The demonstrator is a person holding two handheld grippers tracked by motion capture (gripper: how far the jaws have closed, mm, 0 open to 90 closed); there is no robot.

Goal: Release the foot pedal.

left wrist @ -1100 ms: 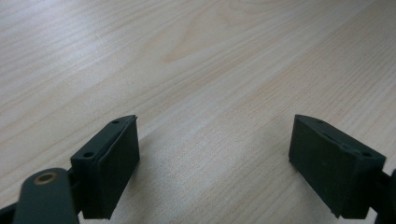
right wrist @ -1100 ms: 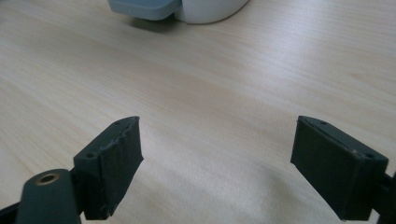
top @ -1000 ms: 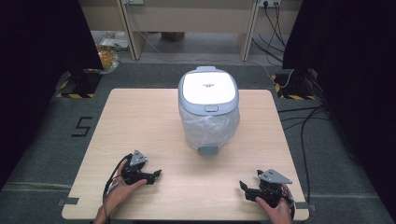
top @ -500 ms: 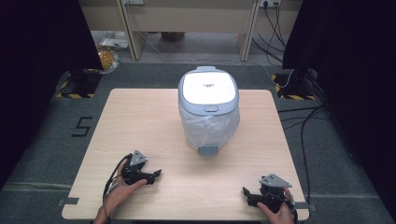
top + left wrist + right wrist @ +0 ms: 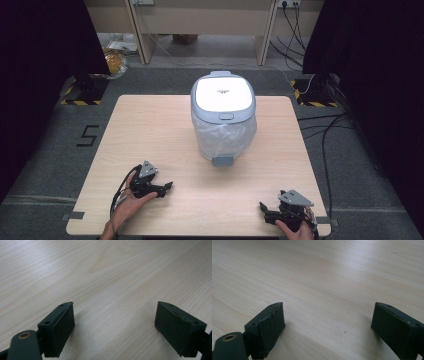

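The left claw [image 5: 167, 187] rests near the counter's [image 5: 150, 130] front left corner, held in a hand [image 5: 131, 202], its jaws spread wide with only bare wood between them. The right claw [image 5: 264, 210] sits at the front right corner, jaws likewise wide and holding nothing. A lidded bin [image 5: 223, 117] with a clear bag liner stands upright at the counter's middle, toward the far edge, well apart from both claws.

Grey carpet floor [image 5: 165, 75], black curtains [image 5: 40, 45], perhaps a desk [image 5: 200, 20], trailing cables [image 5: 325, 130].
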